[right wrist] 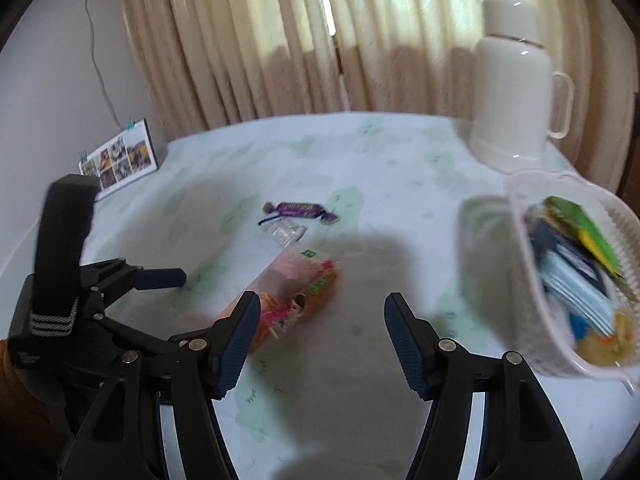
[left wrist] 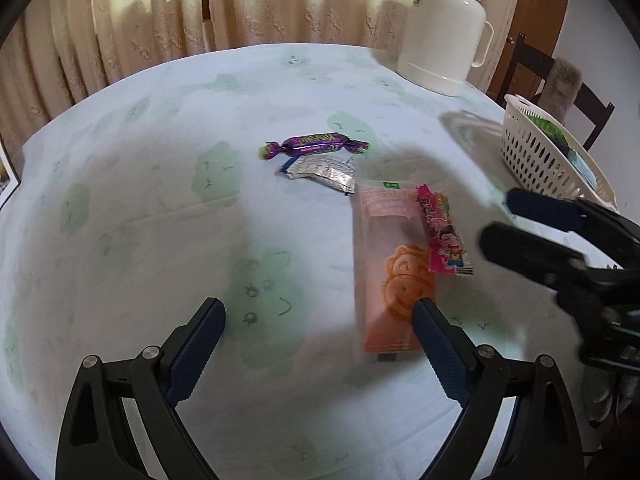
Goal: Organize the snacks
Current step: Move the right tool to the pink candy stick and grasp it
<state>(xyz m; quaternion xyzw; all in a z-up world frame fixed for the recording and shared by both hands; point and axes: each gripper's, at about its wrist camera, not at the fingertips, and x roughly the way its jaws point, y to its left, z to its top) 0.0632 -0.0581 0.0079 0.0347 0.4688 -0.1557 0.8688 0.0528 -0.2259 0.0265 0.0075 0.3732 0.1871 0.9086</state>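
Both grippers empty, jaws spread wide. Left gripper [left wrist: 320, 316] hovers low over the table [left wrist: 160, 208]. Right gripper [right wrist: 318, 316] hangs between the loose snacks and the basket [right wrist: 520, 312] at the table's right edge — likely ready to ferry. Purple candy [left wrist: 316, 144], foil wrapper [left wrist: 324, 172], orange packet [left wrist: 390, 264] and pink stick [left wrist: 440, 232] lie mid-table, not yet binned.
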